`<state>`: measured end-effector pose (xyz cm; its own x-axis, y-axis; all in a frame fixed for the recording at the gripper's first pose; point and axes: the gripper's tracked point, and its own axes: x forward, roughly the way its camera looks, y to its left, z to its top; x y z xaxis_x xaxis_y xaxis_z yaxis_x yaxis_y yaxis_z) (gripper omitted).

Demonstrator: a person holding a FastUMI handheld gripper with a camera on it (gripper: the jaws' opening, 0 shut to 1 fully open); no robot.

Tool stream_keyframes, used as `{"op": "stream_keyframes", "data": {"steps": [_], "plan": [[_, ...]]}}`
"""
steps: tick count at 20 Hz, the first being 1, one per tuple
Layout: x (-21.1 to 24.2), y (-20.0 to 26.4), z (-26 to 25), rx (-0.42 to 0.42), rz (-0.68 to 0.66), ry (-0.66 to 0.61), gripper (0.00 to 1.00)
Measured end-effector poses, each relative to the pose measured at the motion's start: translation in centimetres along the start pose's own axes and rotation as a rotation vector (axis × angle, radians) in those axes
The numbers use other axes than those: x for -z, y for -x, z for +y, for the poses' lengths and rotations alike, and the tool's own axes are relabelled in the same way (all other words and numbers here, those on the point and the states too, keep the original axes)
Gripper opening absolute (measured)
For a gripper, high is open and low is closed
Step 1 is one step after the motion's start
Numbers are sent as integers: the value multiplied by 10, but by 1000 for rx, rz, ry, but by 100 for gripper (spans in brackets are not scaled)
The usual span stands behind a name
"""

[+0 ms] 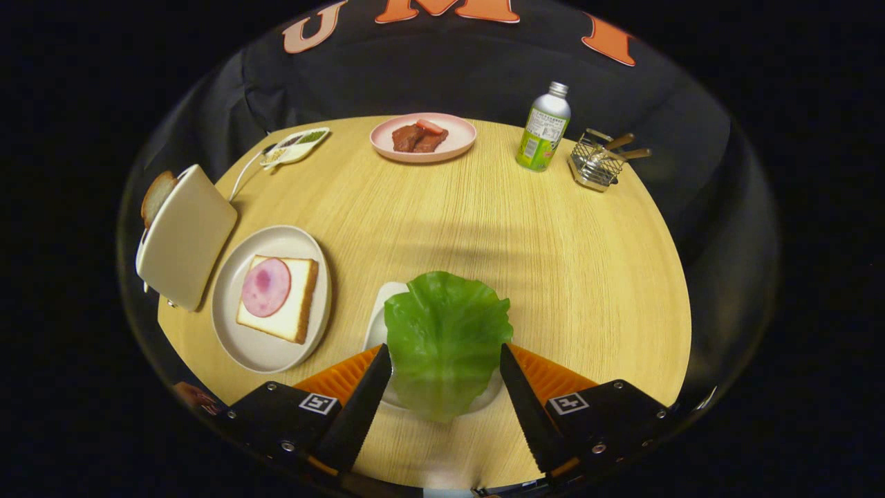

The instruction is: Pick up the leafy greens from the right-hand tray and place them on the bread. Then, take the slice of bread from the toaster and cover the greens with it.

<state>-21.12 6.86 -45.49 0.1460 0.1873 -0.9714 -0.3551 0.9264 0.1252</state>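
Gripper view: round wooden table (pixel 553 277) before a black cloth wall

Gripper (pixel 446 360) fingers spread wide either side of the leafy greens (pixel 446 339) on a small white tray (pixel 379 321); bread (pixel 290 304) on its plate (pixel 235 339) lies beside the toaster (pixel 183 235)

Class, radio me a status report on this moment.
Gripper open, fingers flanking lettuce leaf over its white tray. Bread with ham beyond-left on plate. Nothing between.

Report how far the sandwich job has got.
Nothing looks finished yet. In hand: the tongs stand open on either side of the leafy greens, which lie over their white tray. Left: put the greens on the ham-topped bread, then cover them with the slice in the toaster.
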Motion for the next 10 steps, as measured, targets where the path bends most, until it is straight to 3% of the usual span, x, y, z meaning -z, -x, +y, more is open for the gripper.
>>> {"op": "stream_keyframes", "data": {"steps": [5,10], "plan": [[6,-27,3,-13,94,9,91],[10,-38,8,-41,159,-67,81]]}}
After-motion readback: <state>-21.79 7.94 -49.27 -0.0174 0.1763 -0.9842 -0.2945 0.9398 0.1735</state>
